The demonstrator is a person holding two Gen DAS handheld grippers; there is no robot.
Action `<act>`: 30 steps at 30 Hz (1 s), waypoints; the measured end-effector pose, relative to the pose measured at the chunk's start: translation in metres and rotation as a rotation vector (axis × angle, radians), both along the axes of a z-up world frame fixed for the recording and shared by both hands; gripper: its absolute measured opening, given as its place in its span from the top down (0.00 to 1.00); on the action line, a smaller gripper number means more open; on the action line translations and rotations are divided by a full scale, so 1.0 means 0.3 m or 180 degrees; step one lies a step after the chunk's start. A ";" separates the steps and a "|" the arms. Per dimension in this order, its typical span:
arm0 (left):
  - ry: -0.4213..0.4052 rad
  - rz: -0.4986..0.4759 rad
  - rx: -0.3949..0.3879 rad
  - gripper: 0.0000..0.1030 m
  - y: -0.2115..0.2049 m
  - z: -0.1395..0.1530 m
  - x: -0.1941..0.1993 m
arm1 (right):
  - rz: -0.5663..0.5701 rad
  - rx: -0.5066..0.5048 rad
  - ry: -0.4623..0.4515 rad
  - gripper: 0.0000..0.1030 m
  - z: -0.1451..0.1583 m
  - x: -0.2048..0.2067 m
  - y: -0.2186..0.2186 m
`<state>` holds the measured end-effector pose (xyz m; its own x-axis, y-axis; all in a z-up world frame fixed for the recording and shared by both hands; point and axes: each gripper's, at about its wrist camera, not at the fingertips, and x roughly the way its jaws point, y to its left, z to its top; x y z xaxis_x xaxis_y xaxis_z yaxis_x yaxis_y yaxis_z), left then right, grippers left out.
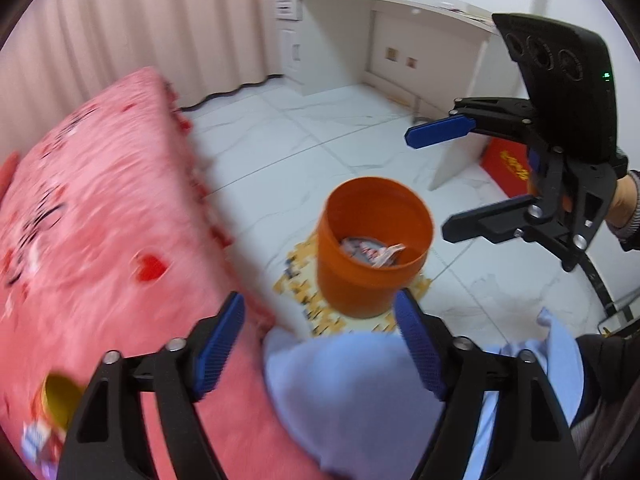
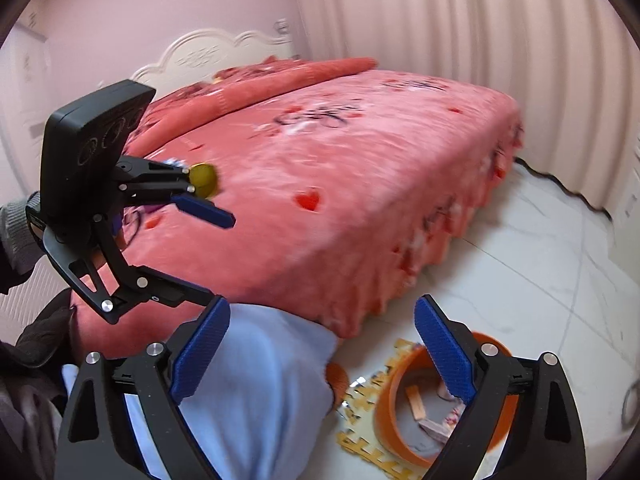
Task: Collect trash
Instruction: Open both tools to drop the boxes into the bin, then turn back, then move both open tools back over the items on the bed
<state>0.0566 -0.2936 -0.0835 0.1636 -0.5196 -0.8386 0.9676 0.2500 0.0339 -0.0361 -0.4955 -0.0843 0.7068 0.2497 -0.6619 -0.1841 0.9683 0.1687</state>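
An orange bin point(image 1: 374, 248) stands on the tiled floor beside the pink bed, with crumpled wrappers point(image 1: 370, 252) inside; it also shows in the right wrist view point(image 2: 404, 404). My left gripper point(image 1: 320, 344) is open and empty over the bed edge and my blue-clad knee. In the right wrist view the left gripper point(image 2: 218, 260) hovers above the bed near a yellow round item point(image 2: 203, 179) lying on the cover; that item shows at lower left in the left wrist view point(image 1: 60, 400). My right gripper point(image 2: 322, 352) is open and empty above the bin; it appears in the left wrist view point(image 1: 426, 184).
The pink bed point(image 2: 340, 168) fills the left side. A yellow foam puzzle mat point(image 1: 296, 280) lies under the bin. A white desk point(image 1: 380, 40) and a red box point(image 1: 508, 162) stand beyond. A black cable point(image 1: 228, 92) runs along the curtain.
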 end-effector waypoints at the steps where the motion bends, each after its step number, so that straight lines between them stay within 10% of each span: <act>1: -0.0026 0.0087 0.0004 0.20 0.034 0.006 -0.001 | 0.0076 -0.0037 0.0000 0.09 0.010 0.012 0.042; 30: -0.0073 0.1688 -0.0105 0.17 0.792 0.035 0.171 | 0.1403 -0.0252 0.0041 0.07 0.083 0.408 0.831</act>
